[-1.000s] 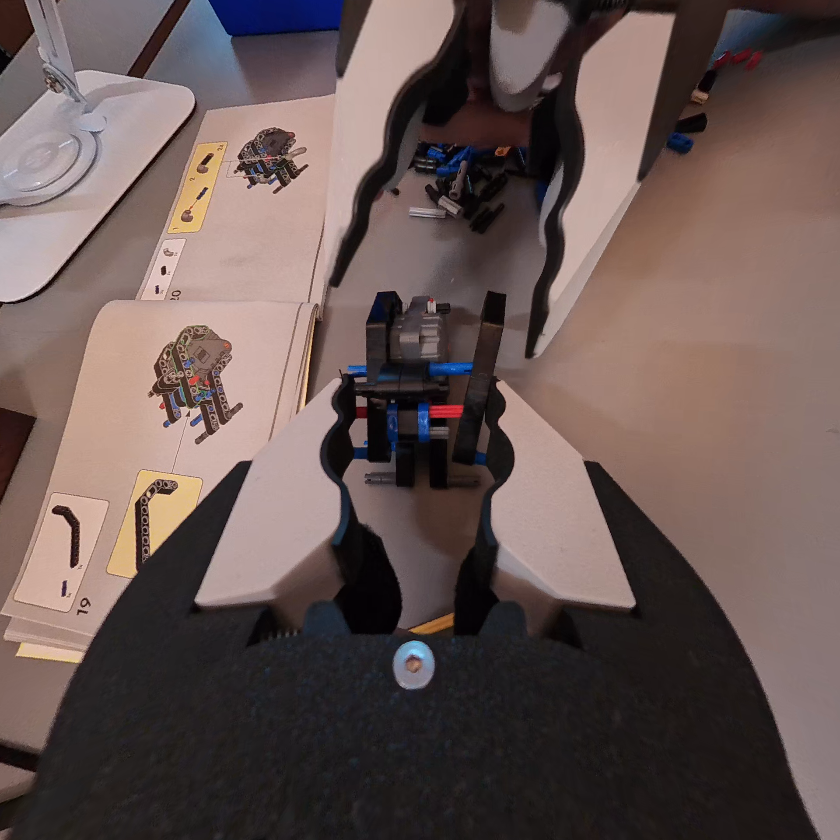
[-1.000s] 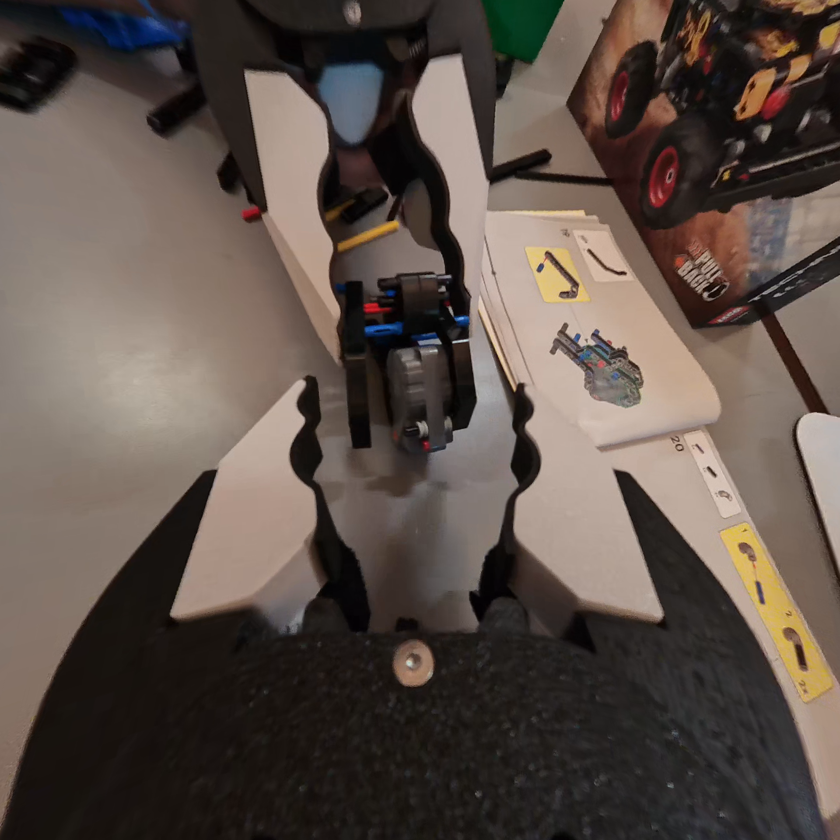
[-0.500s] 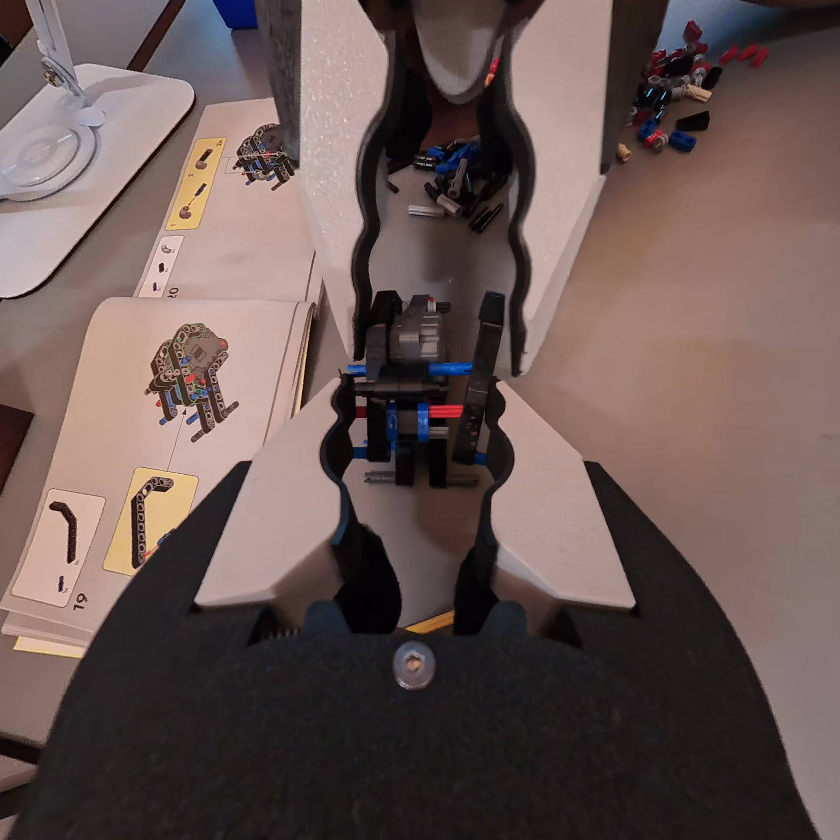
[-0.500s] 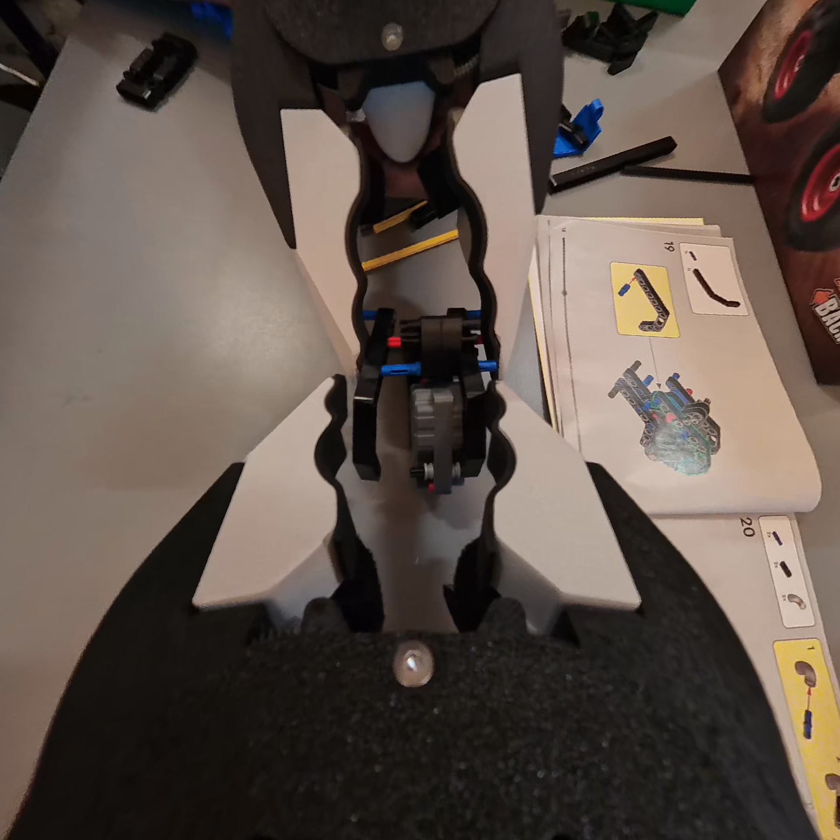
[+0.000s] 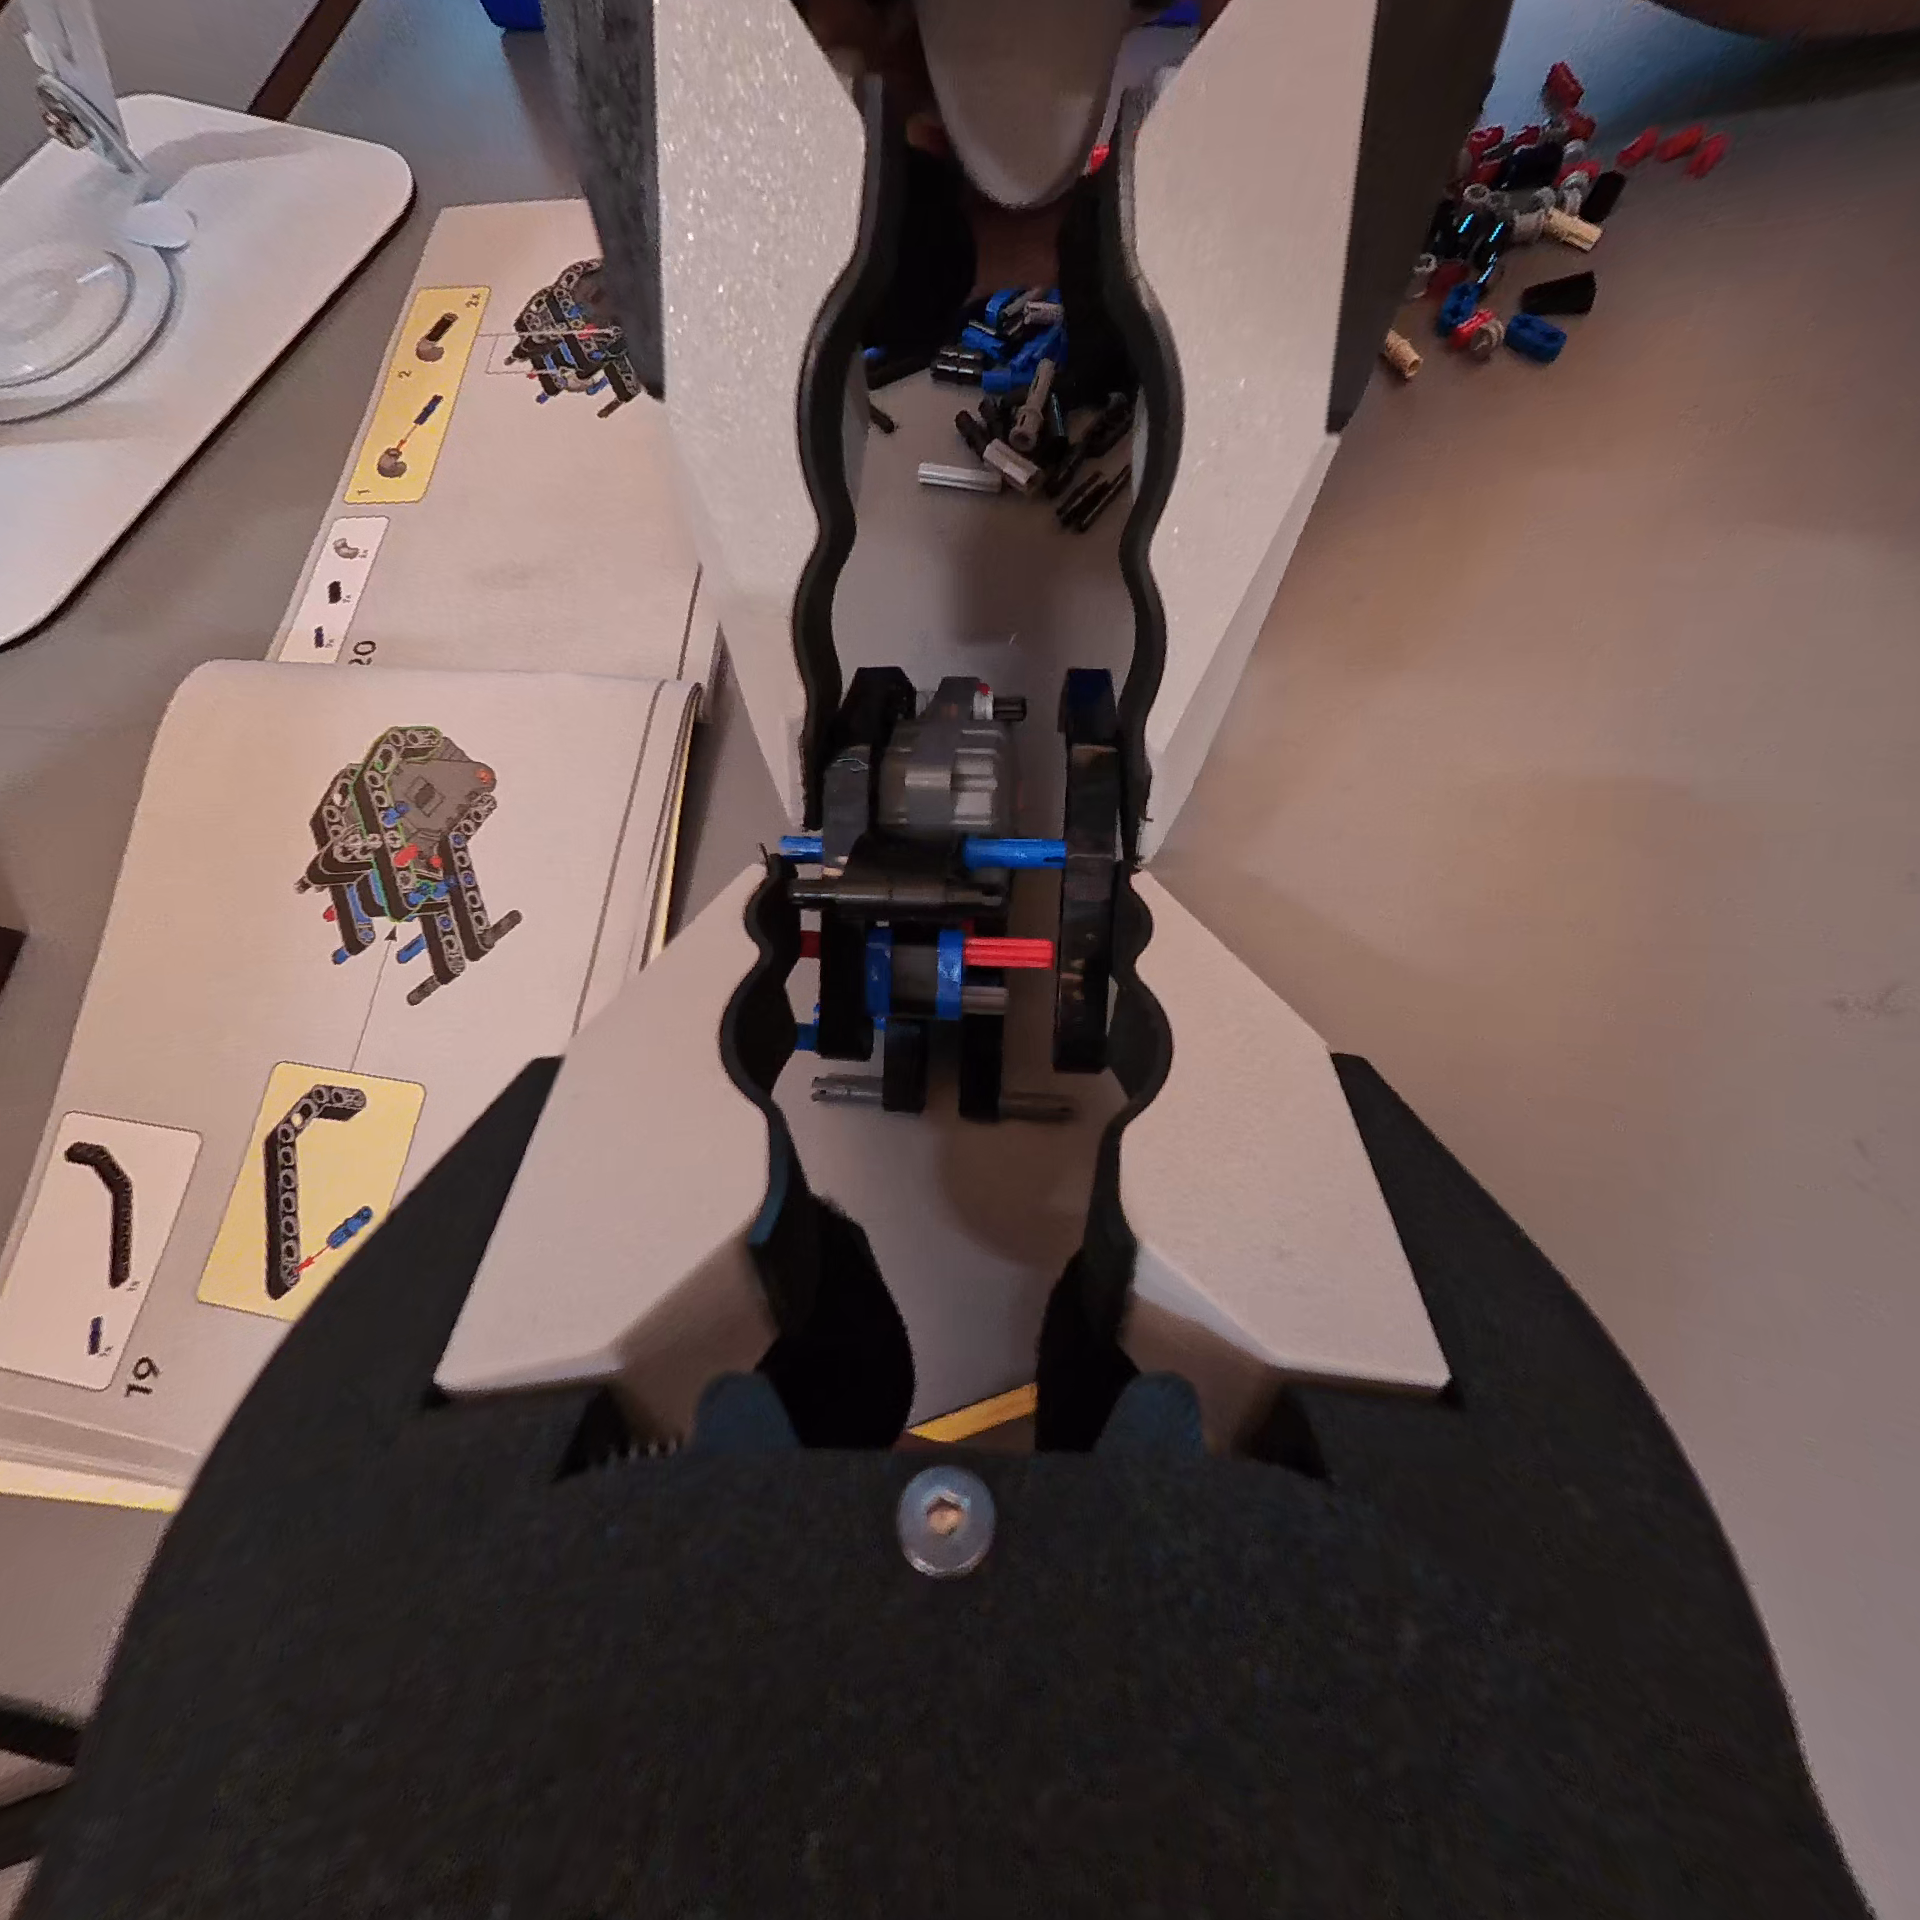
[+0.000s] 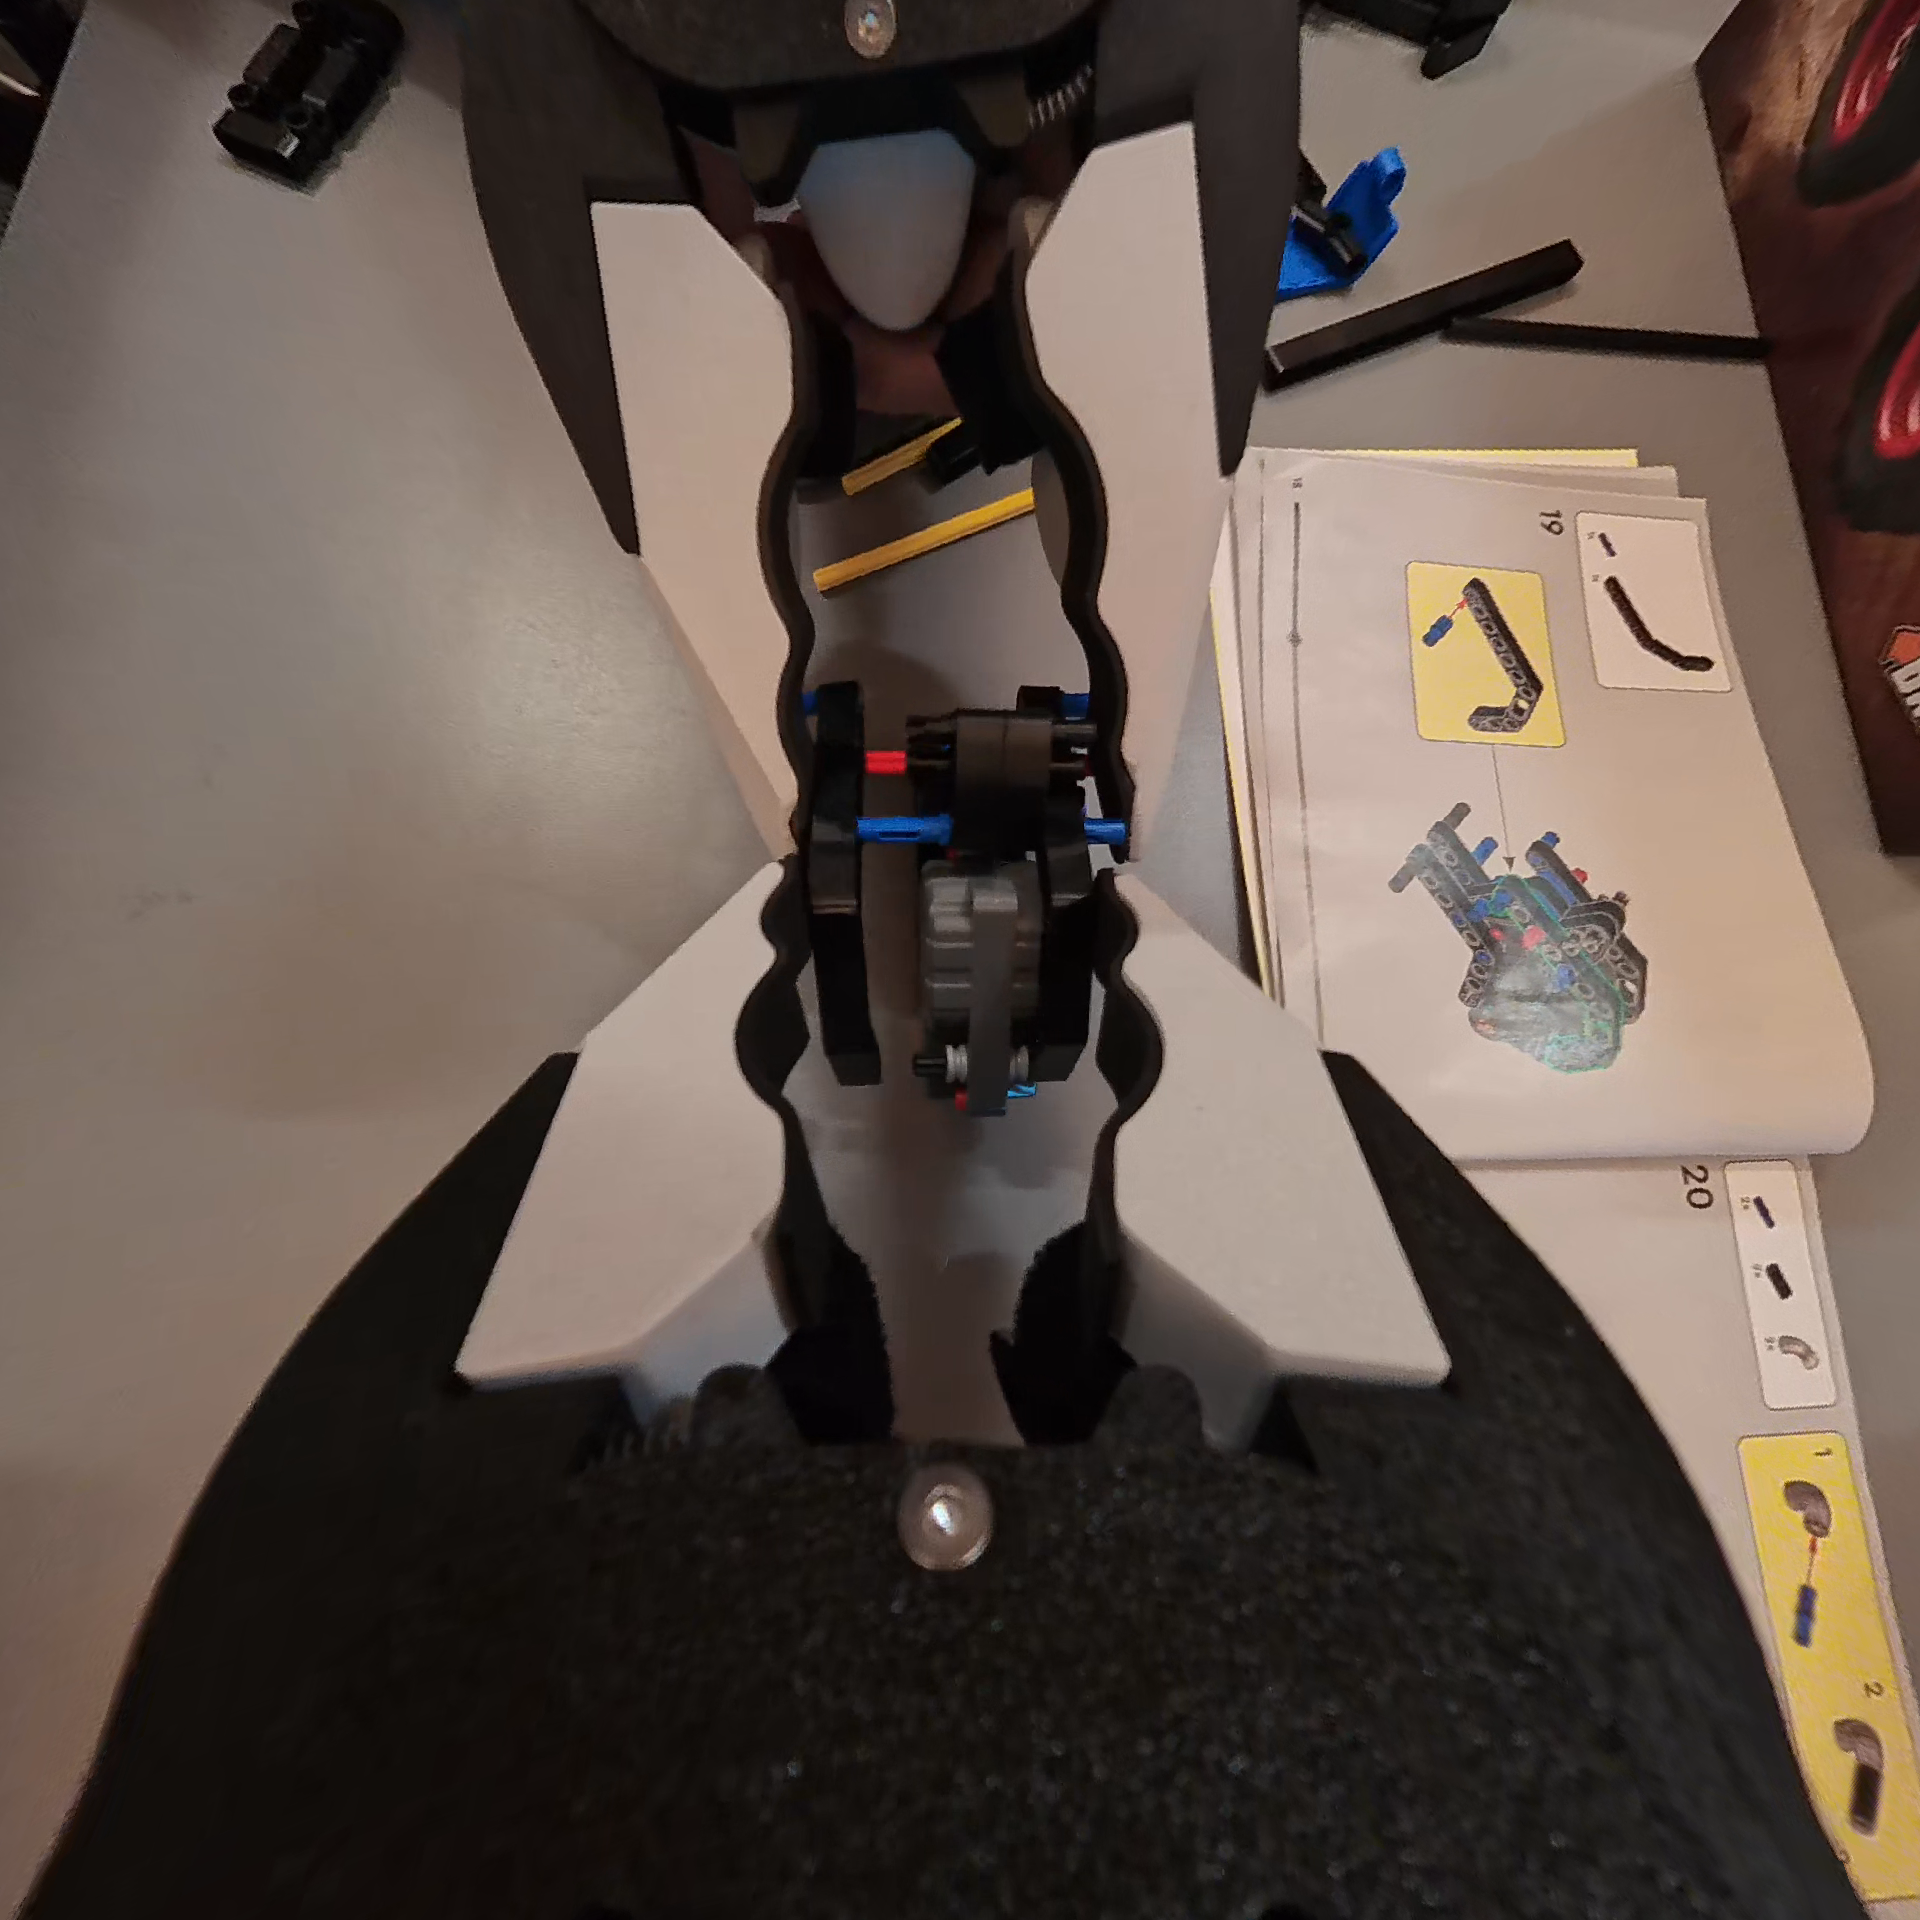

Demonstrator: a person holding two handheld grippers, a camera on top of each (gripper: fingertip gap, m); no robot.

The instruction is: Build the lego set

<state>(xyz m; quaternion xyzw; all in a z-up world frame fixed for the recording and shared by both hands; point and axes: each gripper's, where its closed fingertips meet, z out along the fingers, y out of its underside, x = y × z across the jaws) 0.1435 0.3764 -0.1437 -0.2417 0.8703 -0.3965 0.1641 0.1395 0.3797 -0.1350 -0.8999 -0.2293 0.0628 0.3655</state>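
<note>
A small lego assembly (image 5: 935,883) of black beams, a grey block and blue and red pins stands on the grey table (image 5: 1558,831). My left gripper (image 5: 945,883) is shut on its near end, with the fingers against its sides. My right gripper (image 5: 977,800) comes in from the far side, facing the left one, with its fingertips on the outer black beams. In the right wrist view the right gripper (image 6: 948,883) clasps the assembly (image 6: 977,935) at its grey end, and the left gripper (image 6: 961,831) holds the other end.
An open instruction booklet (image 5: 416,831) lies left of the assembly, and it also shows in the right wrist view (image 6: 1507,831). Loose part piles (image 5: 1029,416) (image 5: 1507,260) lie beyond. A white stand base (image 5: 156,312), yellow axles (image 6: 925,540), a long black beam (image 6: 1423,312) and the set's box (image 6: 1829,416) are nearby. My left and right fingertips are right by each other. Left tips and right tips are each some 20 cm from the long black beam (image 6: 1423,312).
My right gripper has moved in over the far end of the assembly and closed on it. The loose black beam at the side now stands straighter. My left gripper has kept its hold.
</note>
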